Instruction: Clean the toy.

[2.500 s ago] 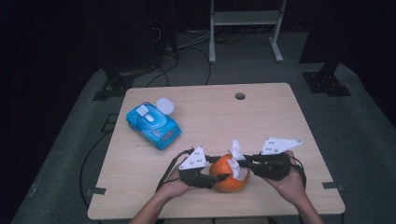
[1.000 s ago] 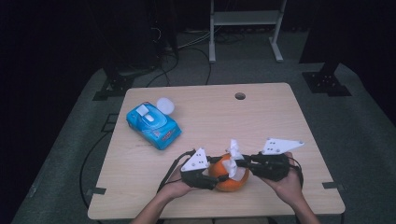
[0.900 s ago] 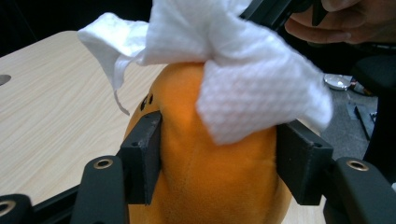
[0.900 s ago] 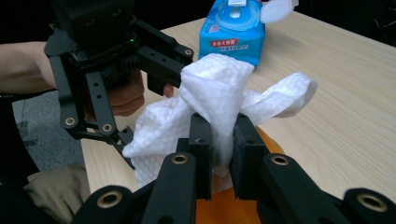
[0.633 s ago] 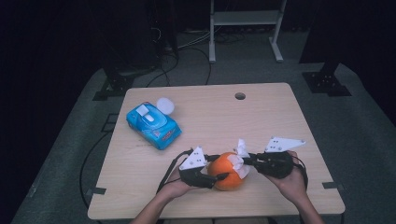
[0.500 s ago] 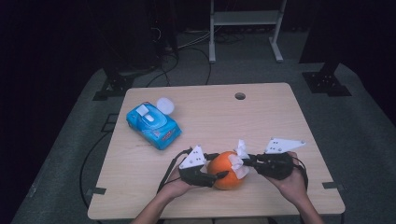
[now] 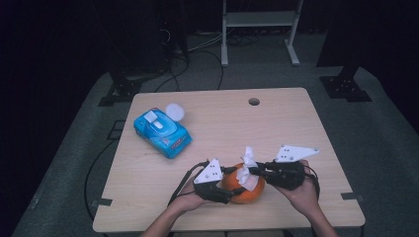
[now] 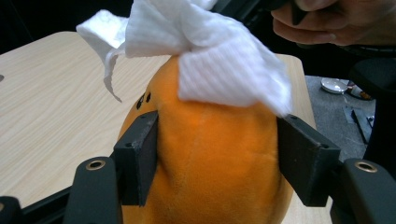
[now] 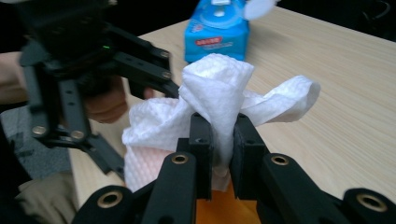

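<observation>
An orange plush toy (image 8: 215, 158), rounded like a fat egg and covered in short, fuzzy pile, sits near the front edge of the counter (image 7: 296, 123), between the person's two hands. In the left gripper view a few small dark marks show on its upper side. The left gripper (image 7: 225, 190) has it from the person's left: its two flat, black, blocky fingers (image 8: 137, 158) stand at a middling width and press into the soft sides of the plush, which bulges slightly between them.

A white wipe (image 9: 219, 93), thin non-woven cloth with a fine embossed waffle pattern, lies crumpled over the top of the toy. The right gripper (image 9: 219, 144) has its fingers drawn close together on a bunched fold of that wipe, so that the cloth rises above them in a loose, ruffled peak, while another part drapes onto the orange pile below. In the high view the wipe stands up as a small white tuft on the toy, and each gripper carries a pale three-cornered plate.

Well apart, toward the counter's far left, lies a soft blue pack of wipes (image 7: 162, 132) with a white flip lid standing open; its printing is too small to read. The counter is pale wood-grain laminate with rounded corners and a round cable hole (image 7: 254, 101) near its far edge.
</observation>
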Motion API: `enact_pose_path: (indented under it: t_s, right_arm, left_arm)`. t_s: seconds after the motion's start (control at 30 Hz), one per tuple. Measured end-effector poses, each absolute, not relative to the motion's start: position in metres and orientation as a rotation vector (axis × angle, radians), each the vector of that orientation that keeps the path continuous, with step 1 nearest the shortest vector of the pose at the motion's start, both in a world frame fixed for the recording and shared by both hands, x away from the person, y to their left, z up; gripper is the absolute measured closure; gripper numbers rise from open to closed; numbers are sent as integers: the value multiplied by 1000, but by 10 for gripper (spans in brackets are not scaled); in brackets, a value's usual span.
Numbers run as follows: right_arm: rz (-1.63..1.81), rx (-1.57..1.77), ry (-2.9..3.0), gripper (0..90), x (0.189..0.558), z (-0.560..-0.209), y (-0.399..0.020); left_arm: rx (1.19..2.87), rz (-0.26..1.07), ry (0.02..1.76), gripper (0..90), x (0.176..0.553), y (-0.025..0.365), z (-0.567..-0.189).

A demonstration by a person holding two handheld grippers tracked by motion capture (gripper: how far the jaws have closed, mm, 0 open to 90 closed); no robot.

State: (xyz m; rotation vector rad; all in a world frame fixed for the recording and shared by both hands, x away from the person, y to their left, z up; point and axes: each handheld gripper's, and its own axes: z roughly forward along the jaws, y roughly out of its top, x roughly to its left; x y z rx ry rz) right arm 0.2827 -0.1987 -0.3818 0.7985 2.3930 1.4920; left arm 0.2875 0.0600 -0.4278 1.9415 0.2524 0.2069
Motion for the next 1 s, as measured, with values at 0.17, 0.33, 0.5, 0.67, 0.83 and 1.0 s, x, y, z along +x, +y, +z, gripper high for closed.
enact_pose_path:
  t_s: [0.17,0.33,0.5,0.67,0.83,1.0]
  right_arm:
    - [1482,890,2400,799,292,-393,-212]
    - [1451,921,2427,800,296,-400,-215]
    - [1427,918,2435,800,293,-399,-216]
    - [1454,823,2432,799,282,-386,-205]
    - [1455,832,2453,799,286,-390,-208]
    - [1443,847,2460,797,288,-392,-212]
  left_arm:
    - [1936,201,292,337,294,69,-428]
    - [1928,199,334,328,299,76,-428]
    - [1916,205,372,328,301,77,-428]
    - [1906,202,410,328,301,74,-428]
    - [1914,189,386,237,300,74,-427]
    - [1917,153,392,206,302,73,-429]
